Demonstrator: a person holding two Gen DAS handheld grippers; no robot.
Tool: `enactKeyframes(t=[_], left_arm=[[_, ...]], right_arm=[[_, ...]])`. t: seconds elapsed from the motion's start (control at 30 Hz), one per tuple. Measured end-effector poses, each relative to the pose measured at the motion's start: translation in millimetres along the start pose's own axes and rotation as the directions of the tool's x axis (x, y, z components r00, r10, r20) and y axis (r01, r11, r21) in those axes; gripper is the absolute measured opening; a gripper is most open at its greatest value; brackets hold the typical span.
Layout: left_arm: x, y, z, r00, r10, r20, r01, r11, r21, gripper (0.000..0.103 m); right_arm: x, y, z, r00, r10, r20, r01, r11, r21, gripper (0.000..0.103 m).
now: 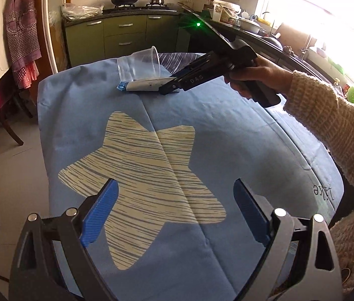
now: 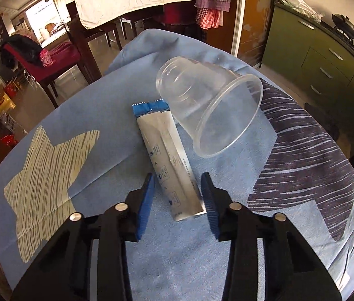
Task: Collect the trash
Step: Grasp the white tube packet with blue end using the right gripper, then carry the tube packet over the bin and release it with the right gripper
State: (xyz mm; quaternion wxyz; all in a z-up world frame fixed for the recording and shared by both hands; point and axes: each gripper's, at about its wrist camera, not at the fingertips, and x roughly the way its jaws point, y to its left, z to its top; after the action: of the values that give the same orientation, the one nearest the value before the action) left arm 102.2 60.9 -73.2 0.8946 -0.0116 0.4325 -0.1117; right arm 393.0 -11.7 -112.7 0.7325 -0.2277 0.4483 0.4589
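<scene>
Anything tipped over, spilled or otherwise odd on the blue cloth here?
The clear plastic cup lies tipped on its side, leaning on the blue end of the snack wrapper. Nothing appears spilled. The right gripper straddles the wrapper's near end.

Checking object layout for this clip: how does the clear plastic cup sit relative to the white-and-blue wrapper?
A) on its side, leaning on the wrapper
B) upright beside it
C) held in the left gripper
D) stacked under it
A: the clear plastic cup lies tipped on its side, resting against the wrapper.
</scene>
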Motion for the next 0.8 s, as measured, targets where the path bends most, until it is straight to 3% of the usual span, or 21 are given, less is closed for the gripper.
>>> enactKeyframes(t=[0.13, 0.47, 0.67, 0.73, 0.8], left_arm=[[-0.6, 0.1, -2.0, 1.0, -0.01, -0.003, 0.01, 1.0, -0.007, 0.088], [-9.6, -16.2, -4.4, 1.0, -0.022, 0.009, 0.021, 0.999, 0.03, 0.088], [-16.5, -33.3, -3.5, 0.998, -0.055, 0.034, 0.053, 0.996, 0.067, 0.089], [-16.3, -39.2, -3.2, 0.997, -0.071, 0.038, 0.068, 0.995, 0.079, 0.089], [-14.5, -44.5, -2.7, 0.996, -0.084, 0.039, 0.081, 0.993, 0.088, 0.089]], right_arm=[[-8.6, 4.6, -7.8, 1.0, 0.01, 0.01, -0.01, 1.0, 0.024, 0.017], [-75.1, 31.8, -67.0, 0.996, 0.028, 0.085, -0.034, 0.997, 0.069, 0.015], [-159.4, 24.0, -155.7, 0.985, -0.081, 0.152, 0.047, 0.975, 0.216, 0.015], [-190.6, 8.4, -196.7, 0.976, -0.154, 0.154, 0.101, 0.946, 0.307, 0.015], [-221.8, -13.6, -245.5, 0.962, -0.239, 0.134, 0.163, 0.893, 0.42, 0.015]])
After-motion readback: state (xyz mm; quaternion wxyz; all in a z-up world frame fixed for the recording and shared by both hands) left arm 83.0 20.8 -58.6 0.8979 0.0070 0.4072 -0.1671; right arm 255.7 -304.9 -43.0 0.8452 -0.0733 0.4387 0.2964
